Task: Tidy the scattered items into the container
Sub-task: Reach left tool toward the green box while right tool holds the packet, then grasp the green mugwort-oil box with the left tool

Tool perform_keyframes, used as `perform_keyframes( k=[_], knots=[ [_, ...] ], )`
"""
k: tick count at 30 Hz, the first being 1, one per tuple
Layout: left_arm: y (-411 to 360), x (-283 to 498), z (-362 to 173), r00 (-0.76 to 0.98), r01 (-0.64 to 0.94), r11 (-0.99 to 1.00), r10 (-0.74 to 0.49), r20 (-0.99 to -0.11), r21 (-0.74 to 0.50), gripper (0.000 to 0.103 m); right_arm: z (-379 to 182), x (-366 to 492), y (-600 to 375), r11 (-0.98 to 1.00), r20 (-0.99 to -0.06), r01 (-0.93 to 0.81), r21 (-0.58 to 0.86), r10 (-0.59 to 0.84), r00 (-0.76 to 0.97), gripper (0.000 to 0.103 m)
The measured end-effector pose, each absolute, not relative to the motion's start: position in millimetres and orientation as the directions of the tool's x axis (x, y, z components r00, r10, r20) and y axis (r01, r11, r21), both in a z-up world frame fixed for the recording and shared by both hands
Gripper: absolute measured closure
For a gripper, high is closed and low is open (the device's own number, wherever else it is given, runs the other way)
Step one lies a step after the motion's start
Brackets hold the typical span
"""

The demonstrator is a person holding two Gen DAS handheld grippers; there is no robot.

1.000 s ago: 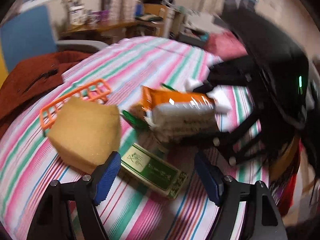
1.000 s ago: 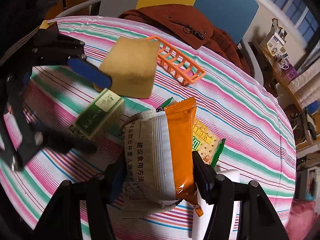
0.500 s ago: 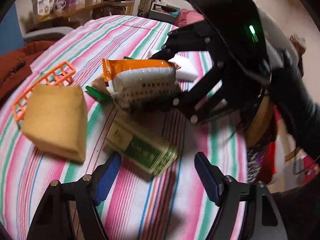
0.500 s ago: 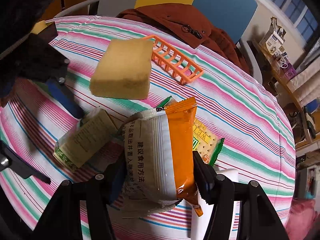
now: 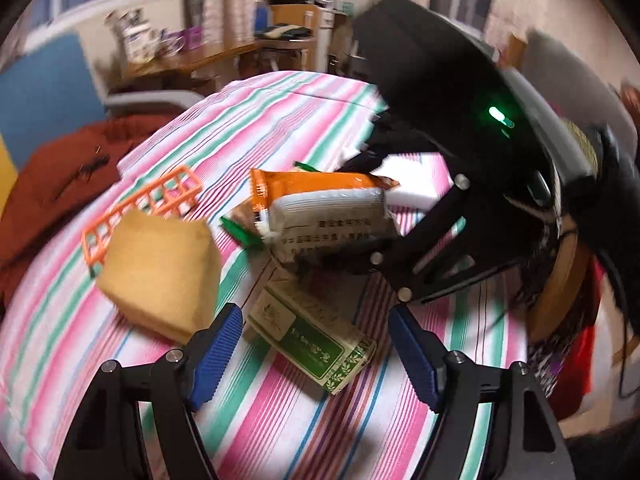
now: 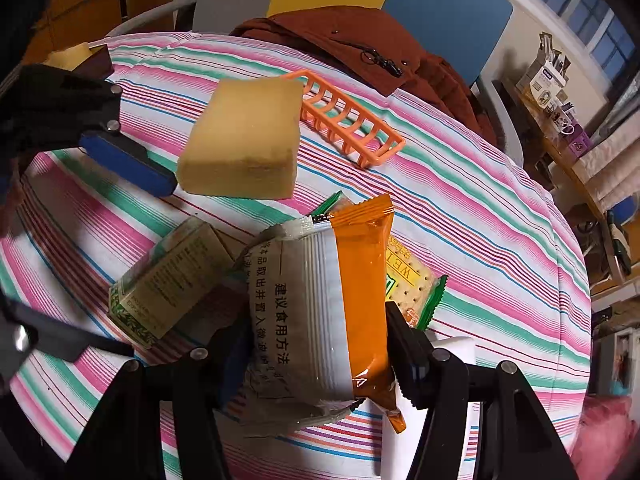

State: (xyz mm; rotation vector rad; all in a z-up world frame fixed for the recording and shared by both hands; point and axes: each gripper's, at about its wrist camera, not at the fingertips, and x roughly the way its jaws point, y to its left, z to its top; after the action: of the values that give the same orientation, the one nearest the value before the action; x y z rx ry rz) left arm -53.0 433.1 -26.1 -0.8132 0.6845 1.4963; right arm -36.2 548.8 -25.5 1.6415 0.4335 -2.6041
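With the right claw clamped on the orange-and-white snack packet, bring the wide-open, empty left claw squarely over the green box (lying beside that packet) before closing.

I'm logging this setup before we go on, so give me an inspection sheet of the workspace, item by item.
Surface: round table under a striped cloth.
Job's things: orange basket empty; yellow sponge, green box, cracker packet and a white block lie on the cloth.
Clutter: nothing seen beyond these.
Grippers: right gripper shut on the orange-and-white snack bag; left gripper open, above the green box, gripping nothing.
Cables: dark cable, blurred, beside the table.
Surroundings: rust jacket on a chair, cluttered desk behind.
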Motion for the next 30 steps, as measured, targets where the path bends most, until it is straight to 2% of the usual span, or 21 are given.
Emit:
perform_keyframes(
  k=[5,14,17,23,27,30],
  knots=[
    [444.0,-62.7,-41.5,0.034,-0.998,-0.031,0.532,-0.846,-0.060,0.026,-25.2,-36.3,551.8,-0.962,-0.889,0.168,-0.214,0.121,-0.441,0.041],
    [449.2,-84.5,-68.1,0.266,-0.956,0.010,0.455,-0.850,-0.293,0.025,-26.1,-37.7,552.9,-0.963,-0.890,0.167,-0.214,0.122,-0.438,0.041],
    [433.3,-79.6,-67.8,0.283,-0.950,0.011,0.456,-0.844,-0.312,0.025,-26.1,-37.8,553.1,-0.963,-0.891,0.165,-0.213,0.122,-0.438,0.041],
    [400.5,-64.2,-68.1,0.272,-0.947,-0.024,0.470,-0.840,-0.320,0.025,-26.5,-37.8,552.5,-0.961,-0.889,0.166,-0.219,0.127,-0.440,0.041],
    [403.5,-54.7,-58.4,0.206,-0.934,-0.146,0.528,-0.824,-0.327,0.025,-26.6,-37.9,553.6,-0.962,-0.889,0.164,-0.219,0.127,-0.440,0.041],
    [410.1,-43.4,-54.5,0.082,-0.948,-0.213,0.554,-0.828,-0.236,0.026,-27.1,-37.7,553.2,-0.961,-0.888,0.163,-0.222,0.130,-0.441,0.041]
  ],
)
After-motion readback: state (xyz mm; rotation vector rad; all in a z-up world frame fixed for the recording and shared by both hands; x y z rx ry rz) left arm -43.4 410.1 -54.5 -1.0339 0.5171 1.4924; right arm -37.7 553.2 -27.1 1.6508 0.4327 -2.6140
